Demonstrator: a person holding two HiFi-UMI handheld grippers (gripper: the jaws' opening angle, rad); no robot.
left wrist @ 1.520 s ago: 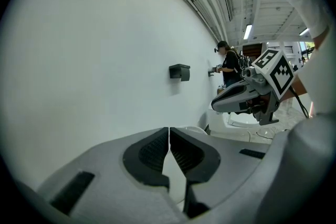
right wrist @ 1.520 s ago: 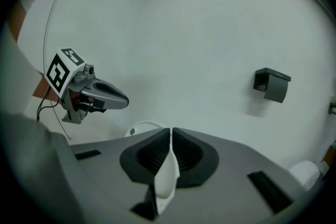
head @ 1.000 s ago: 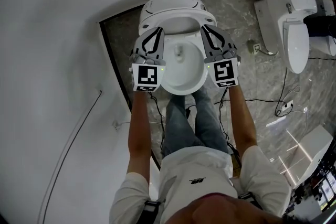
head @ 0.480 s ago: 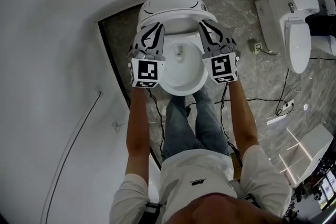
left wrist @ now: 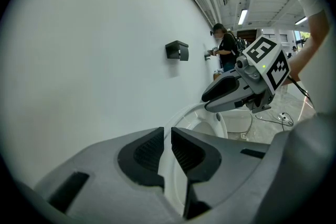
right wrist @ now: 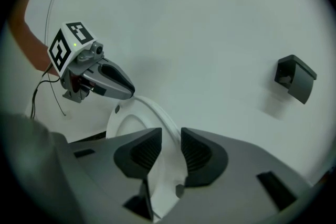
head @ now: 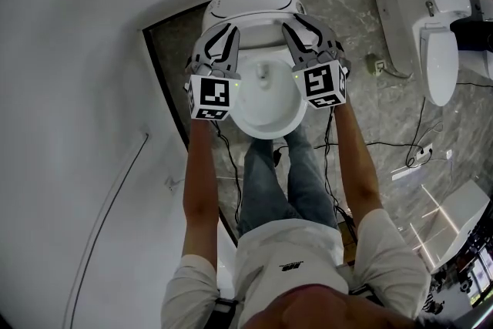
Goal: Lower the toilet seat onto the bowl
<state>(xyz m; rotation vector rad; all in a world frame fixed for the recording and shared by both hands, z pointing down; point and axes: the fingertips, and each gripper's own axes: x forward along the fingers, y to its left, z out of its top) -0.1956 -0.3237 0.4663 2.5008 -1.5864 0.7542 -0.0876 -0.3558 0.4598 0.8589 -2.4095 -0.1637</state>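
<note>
1x seat [right wrist: 155,108]: L gripper [left wrist: 167,136] pinches rim; R gripper [right wrist: 171,139] jaws just opened, rim loose between. Risk: your L slips, seat slams bowl [head: 266,133] below.

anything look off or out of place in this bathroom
Nothing damaged or spilled. Two oddities: loose cables trail across the floor right of the toilet, and a second toilet stands on the floor beside them. The toilet seat looks tilted, not yet flat on the bowl.
</note>
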